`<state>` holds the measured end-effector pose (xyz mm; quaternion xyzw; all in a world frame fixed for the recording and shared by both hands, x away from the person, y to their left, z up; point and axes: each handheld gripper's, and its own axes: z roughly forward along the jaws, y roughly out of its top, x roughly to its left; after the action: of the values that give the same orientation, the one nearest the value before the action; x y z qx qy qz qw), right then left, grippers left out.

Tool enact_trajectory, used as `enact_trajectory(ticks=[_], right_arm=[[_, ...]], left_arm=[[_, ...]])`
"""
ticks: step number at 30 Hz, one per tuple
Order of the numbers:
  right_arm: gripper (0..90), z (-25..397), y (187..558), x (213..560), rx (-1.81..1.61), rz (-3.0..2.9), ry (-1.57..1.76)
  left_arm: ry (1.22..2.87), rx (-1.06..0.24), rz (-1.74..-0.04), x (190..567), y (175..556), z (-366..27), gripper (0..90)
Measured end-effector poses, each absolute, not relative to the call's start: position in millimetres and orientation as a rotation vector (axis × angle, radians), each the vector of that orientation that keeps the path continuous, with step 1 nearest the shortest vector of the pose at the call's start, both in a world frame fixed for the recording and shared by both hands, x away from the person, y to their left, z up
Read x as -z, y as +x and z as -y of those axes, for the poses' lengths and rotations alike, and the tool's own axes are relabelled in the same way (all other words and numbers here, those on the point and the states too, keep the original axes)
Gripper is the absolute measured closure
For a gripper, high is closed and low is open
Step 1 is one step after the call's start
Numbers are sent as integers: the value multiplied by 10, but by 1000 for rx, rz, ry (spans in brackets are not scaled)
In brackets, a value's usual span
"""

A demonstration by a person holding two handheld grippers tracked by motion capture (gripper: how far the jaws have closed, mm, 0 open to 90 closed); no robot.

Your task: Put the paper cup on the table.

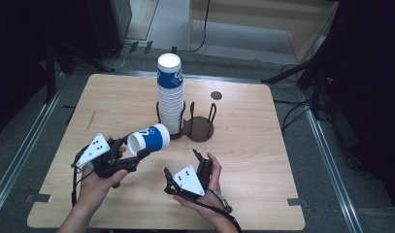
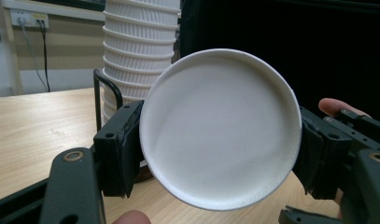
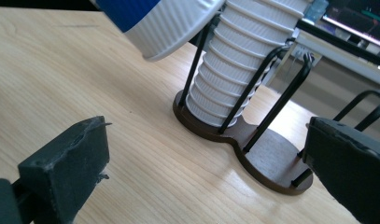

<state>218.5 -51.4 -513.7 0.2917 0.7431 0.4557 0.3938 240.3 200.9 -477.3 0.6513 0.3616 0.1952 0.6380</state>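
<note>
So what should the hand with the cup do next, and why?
Probably carry the cup toward the empty side of the cup holder. The left gripper grips it sideways, one side already holds a tall cup stack, and the right gripper is open and holds nothing.

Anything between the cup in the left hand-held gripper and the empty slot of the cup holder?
Nothing visible. The blue-and-white paper cup, clamped sideways in the left hand-held gripper, hangs beside the tall stack of paper cups; the dark wooden holder's empty right slot lies open behind it.
</note>
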Motion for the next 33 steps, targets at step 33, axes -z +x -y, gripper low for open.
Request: enact_trajectory(ticks=[33], right_arm=[[99, 607, 2231, 4871, -1369, -1754, 1250]], left_arm=[[1430, -487, -768, 4843, 2457, -1914, 283]])
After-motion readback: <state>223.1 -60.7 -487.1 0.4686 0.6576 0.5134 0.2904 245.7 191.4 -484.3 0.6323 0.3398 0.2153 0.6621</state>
